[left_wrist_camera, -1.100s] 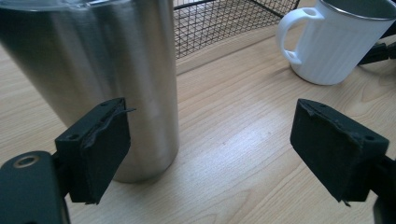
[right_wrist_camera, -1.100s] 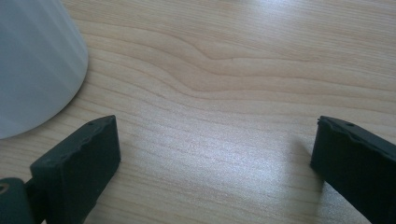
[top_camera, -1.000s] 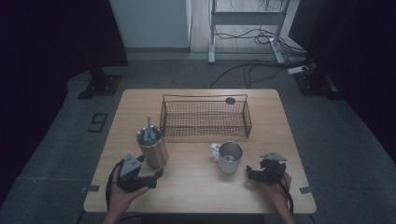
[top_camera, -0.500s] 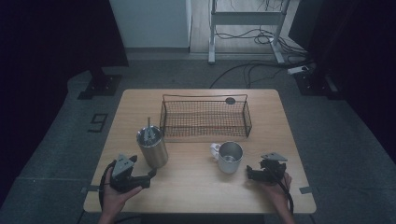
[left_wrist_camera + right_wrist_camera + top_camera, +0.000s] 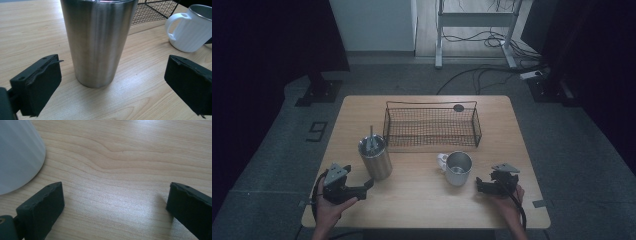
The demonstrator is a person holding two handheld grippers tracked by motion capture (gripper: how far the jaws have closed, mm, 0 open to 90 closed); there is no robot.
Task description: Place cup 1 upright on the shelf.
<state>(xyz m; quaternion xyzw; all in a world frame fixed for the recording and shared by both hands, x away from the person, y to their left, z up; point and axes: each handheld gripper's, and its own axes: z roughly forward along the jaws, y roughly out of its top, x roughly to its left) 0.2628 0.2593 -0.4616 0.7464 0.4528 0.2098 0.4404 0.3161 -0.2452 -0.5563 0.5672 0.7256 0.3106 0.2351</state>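
Left gripper view looks straight at the steel tumbler (image 5: 98,42), standing upright on the wooden surface (image 5: 30,30) with open space on either side of it, since the jaws of the left gripper (image 5: 112,87) have just been opening and now stand spread wide, nothing pinched between them. From the high view, the left gripper (image 5: 357,190) has drawn back a little toward the near edge compared with a second ago, when it sat close against the tumbler (image 5: 375,157). I judge this as a release: the tumbler has been set down left of the wire basket (image 5: 432,125). It is brushed metal, tapering to its base, with a thin rod or straw rising from its top. The right gripper (image 5: 482,186) rests beside the white mug (image 5: 457,167), jaws spread, empty.
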